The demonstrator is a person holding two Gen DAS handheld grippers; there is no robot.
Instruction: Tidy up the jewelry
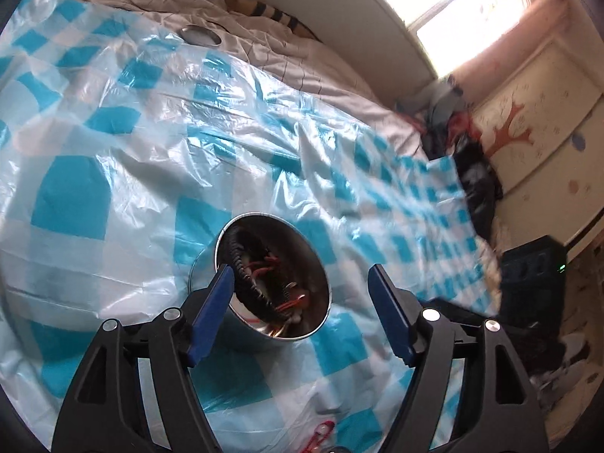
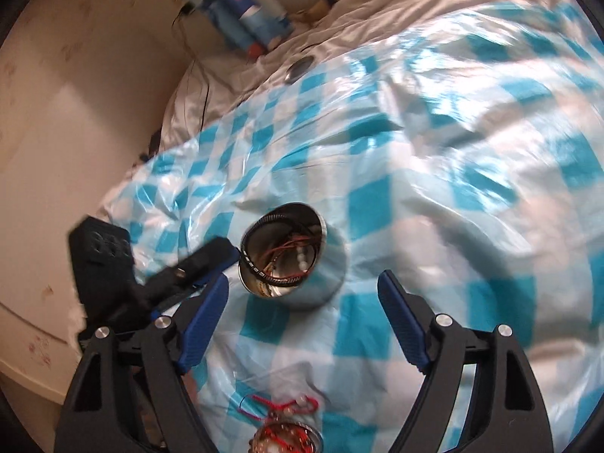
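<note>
A round metal tin (image 1: 302, 232) stands tilted on the blue-and-white checked plastic sheet (image 1: 113, 151) that covers the bed. Tangled jewelry (image 1: 271, 275) fills it: black beaded bands, red cords, white beads. My left gripper (image 1: 301, 270) is open, its left finger in front of the tin's near rim and nothing pressed between the pads. In the right wrist view the same tin (image 2: 328, 275) and its jewelry (image 2: 287, 253) lie just ahead of my open right gripper (image 2: 302, 277). The left gripper (image 2: 219, 266) reaches in beside the tin's left rim. More red-cord jewelry (image 2: 287, 430) sits close under the right gripper.
A round metal lid (image 1: 200, 34) lies at the far edge of the sheet on the pale bedding. A heap of dark clothes (image 1: 460, 139) and a black box (image 1: 532, 275) sit right of the bed by a painted cabinet (image 1: 528, 113). Rolled blue items (image 2: 241, 11) lean at the wall.
</note>
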